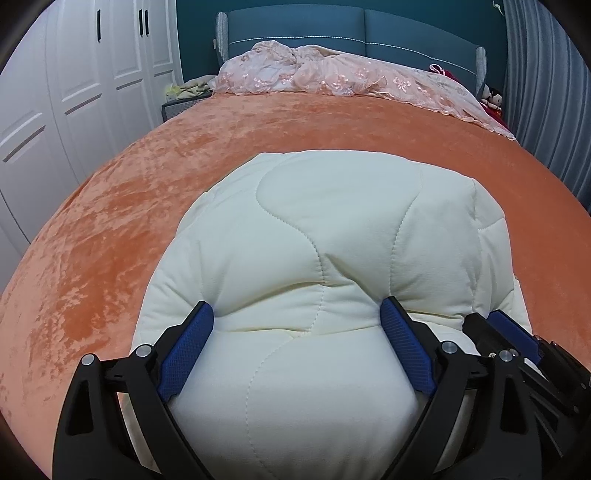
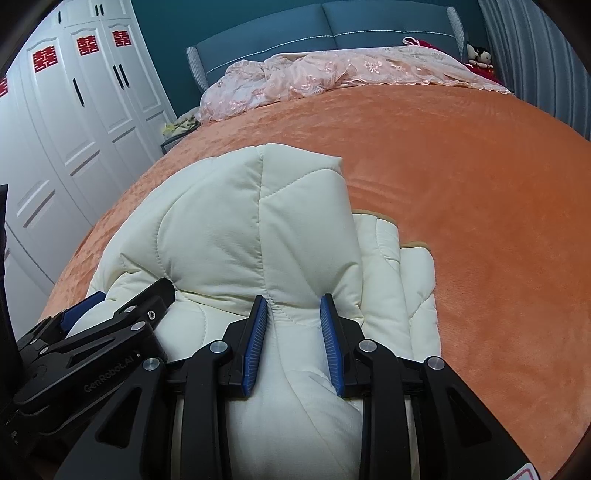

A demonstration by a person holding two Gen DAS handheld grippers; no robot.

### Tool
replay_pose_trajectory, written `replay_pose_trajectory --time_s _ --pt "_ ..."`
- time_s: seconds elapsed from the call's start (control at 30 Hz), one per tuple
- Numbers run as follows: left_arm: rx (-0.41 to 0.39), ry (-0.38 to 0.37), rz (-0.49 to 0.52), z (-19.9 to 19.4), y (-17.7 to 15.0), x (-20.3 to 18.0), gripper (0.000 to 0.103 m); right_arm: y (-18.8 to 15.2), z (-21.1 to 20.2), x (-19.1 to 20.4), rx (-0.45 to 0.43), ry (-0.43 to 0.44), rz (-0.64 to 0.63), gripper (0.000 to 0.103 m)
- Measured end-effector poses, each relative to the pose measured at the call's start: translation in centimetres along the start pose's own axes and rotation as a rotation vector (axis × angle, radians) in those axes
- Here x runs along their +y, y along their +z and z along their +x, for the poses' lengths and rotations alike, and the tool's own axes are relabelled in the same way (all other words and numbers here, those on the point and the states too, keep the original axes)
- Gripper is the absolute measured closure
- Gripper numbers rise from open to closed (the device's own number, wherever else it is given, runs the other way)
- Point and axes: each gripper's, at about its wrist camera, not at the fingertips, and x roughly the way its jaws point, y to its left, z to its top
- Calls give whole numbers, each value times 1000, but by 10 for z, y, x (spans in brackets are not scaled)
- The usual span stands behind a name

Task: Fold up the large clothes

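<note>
Two hand-held grippers work side by side at the near edge of a bed: the left gripper (image 1: 297, 314) spreads wide around a thick roll of cream quilted coat (image 1: 325, 236), pads pressing its sides, while the right gripper (image 2: 293, 308) clamps a narrower fold of it. The bundled garment lies on an orange bedspread (image 1: 122, 206). Beyond, a pink lace coverlet (image 1: 332, 79) lies against the blue headboard (image 1: 362, 29), white wardrobes (image 2: 74, 122) alongside.

Quilted coat (image 1: 325, 236) on the bedspread (image 1: 110, 229), crumpled lace cover (image 1: 332, 77) behind it, wardrobe (image 1: 74, 74) left.
</note>
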Motion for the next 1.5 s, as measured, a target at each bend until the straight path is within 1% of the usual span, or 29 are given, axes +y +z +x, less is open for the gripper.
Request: replay_pose_trajectory --time_s 0.07,0.13,0.2,0.27,0.33,0.4,0.43,0.57,0.67,0.77,0.87,0.93,1.07,1.13,1.27,1.33,1.5 --pt "30 0 15 -6 3 -1 14 3 -6 3 38 -6 -20 76" --pt "68 -33 31 -21 5 3 14 10 -20 8 94 -19 -35 74" --pt "100 -70 23 -45 0 11 14 10 -48 8 129 -6 -15 71" --pt "134 -100 8 -71 -10 22 14 0 -74 6 144 4 -9 71" --pt "164 -114 -2 -88 -25 30 14 -15 -85 3 174 -11 -18 70" --pt "210 -100 -9 -93 -42 36 14 -30 -87 1 208 -16 -13 68" --pt "226 -81 -7 -92 -50 37 13 -35 -85 -1 220 -20 -5 66" --pt "245 -47 -13 -93 -65 41 13 -41 -89 -6 240 -28 50 65" --pt "267 -56 -47 -100 -69 46 13 -45 -107 -2 243 -58 50 62" --pt "287 -66 -81 -111 -77 51 14 -56 -127 0 235 -101 24 56" --pt "290 -55 -85 -127 -88 52 14 -71 -146 0 235 -130 11 54" --pt "290 -51 -83 -138 -96 50 14 -81 -156 1 232 -139 8 50" --pt "273 -46 -80 -161 -111 46 14 -97 -182 5 209 -154 -3 45" --pt "260 -41 -76 -173 -117 45 14 -103 -198 9 181 -159 -12 36" --pt "234 -29 -58 -198 -130 38 14 -112 -225 12 135 -179 -47 29" --pt "217 -17 -42 -211 -136 35 13 -121 -241 15 114 -187 -61 24" --pt "179 -11 -22 -239 -154 27 12 -139 -267 17 81 -193 -90 20"
